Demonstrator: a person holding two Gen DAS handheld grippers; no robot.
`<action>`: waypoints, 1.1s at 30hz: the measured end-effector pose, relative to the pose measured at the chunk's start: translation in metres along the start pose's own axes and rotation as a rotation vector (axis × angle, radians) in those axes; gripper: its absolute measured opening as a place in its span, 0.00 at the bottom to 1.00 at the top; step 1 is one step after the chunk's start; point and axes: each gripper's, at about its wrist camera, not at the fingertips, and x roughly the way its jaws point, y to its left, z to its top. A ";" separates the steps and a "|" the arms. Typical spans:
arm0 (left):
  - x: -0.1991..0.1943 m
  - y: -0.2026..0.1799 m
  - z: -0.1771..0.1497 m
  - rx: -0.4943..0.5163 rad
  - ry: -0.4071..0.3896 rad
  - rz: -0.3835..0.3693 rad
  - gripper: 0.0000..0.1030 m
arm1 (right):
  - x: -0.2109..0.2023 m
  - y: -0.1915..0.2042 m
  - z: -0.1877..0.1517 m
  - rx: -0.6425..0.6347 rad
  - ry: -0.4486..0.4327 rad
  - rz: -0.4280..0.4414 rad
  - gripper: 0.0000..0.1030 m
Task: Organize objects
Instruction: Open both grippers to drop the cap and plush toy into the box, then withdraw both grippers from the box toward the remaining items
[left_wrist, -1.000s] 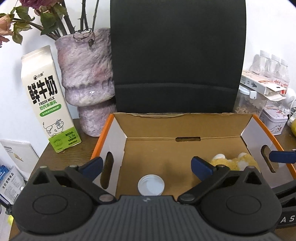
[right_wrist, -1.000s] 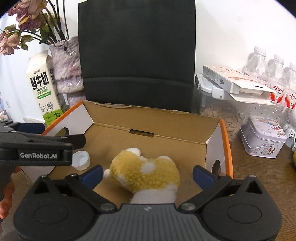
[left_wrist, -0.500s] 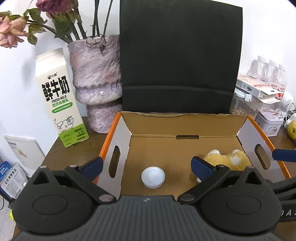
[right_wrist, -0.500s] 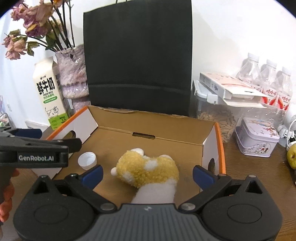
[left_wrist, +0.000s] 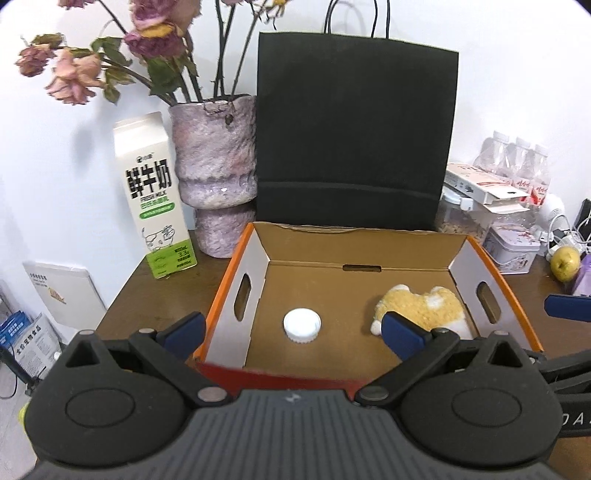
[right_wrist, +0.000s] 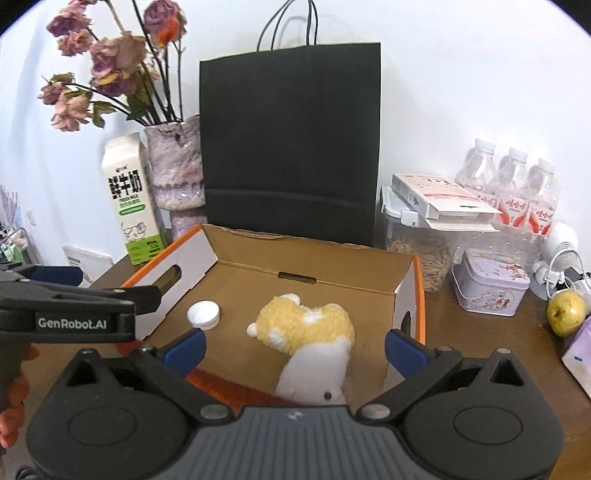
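An open cardboard box (left_wrist: 358, 251) with orange edges stands on the brown table; it also shows in the right wrist view (right_wrist: 310, 254). Inside lie a white bottle cap (left_wrist: 302, 325) (right_wrist: 203, 314) on the left and a yellow and white plush toy (left_wrist: 421, 308) (right_wrist: 306, 332) on the right. My left gripper (left_wrist: 291, 334) is open and empty, above the box's near wall. My right gripper (right_wrist: 293, 349) is open and empty, above the near right part of the box, with the plush between its fingers in view.
Behind the box stand a black paper bag (left_wrist: 354, 136), a purple vase (left_wrist: 216, 184) with dried flowers and a milk carton (left_wrist: 153, 195). To the right are a seed jar (right_wrist: 421, 254), a tin (right_wrist: 489, 286), water bottles (right_wrist: 509, 184) and a green apple (right_wrist: 565, 312).
Both grippers have pulled back and risen away from the box, so more of the bag, vase and table shows. The cap and plush lie where they were.
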 end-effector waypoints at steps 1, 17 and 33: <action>-0.006 0.000 -0.002 -0.004 -0.001 -0.002 1.00 | -0.005 0.001 -0.002 -0.002 -0.002 0.001 1.00; -0.082 -0.005 -0.040 -0.012 -0.026 -0.005 1.00 | -0.081 0.002 -0.046 -0.013 -0.022 0.011 1.00; -0.137 -0.007 -0.087 -0.013 -0.072 0.014 1.00 | -0.140 -0.010 -0.099 -0.026 -0.032 -0.005 1.00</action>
